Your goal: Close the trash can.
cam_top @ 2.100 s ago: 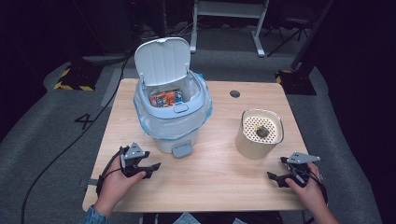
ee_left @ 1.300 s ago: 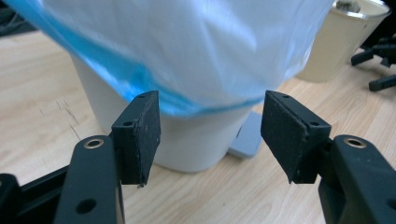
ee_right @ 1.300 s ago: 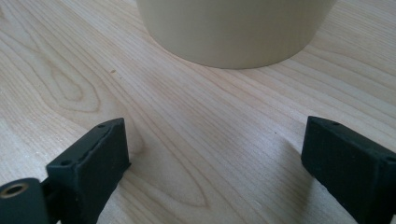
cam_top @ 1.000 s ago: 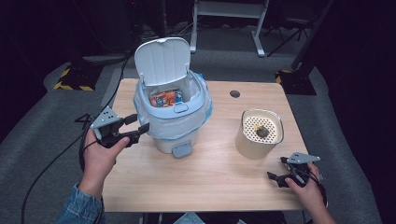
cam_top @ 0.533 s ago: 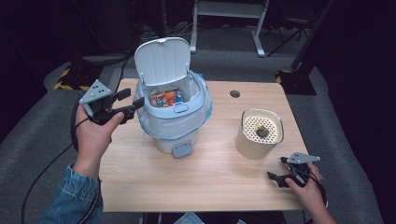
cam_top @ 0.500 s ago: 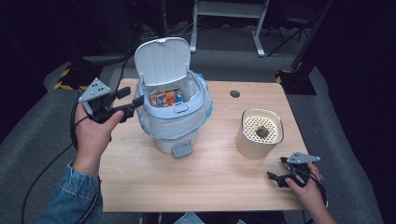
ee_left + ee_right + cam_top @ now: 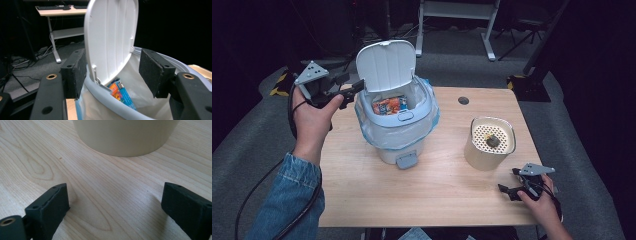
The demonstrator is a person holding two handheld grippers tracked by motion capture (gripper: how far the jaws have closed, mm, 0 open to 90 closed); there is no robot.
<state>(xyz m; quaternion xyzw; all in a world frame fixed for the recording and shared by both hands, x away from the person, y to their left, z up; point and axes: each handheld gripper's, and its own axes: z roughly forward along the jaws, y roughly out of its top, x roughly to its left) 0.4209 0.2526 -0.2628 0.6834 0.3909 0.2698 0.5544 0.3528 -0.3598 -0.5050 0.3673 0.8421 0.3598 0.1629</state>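
Note:
A pale blue-and-white bin [image 7: 395,134] with a bag liner stands at the table's middle left, its lid [image 7: 386,65] upright and open. A colourful wrapper [image 7: 388,105] lies inside it. My left gripper [image 7: 352,89] is held in the air just left of the lid, open, with nothing between its pads. In the left gripper view the lid [image 7: 112,32], the bin's rim [image 7: 110,100] and the wrapper [image 7: 120,93] show between the spread pads [image 7: 75,72]. My right gripper [image 7: 508,191] rests open on the table at the front right, empty [image 7: 115,205].
A cream container [image 7: 479,156] with a perforated insert holds a small dark lump [image 7: 493,141]; it stands just beyond the right gripper, its wall [image 7: 125,135] close ahead. The wooden table [image 7: 422,195] has a round hole [image 7: 463,100] at the back. A desk frame stands behind.
The left gripper rose from the table's front left and moved back and up to the bin's lid. The right gripper has stayed put.

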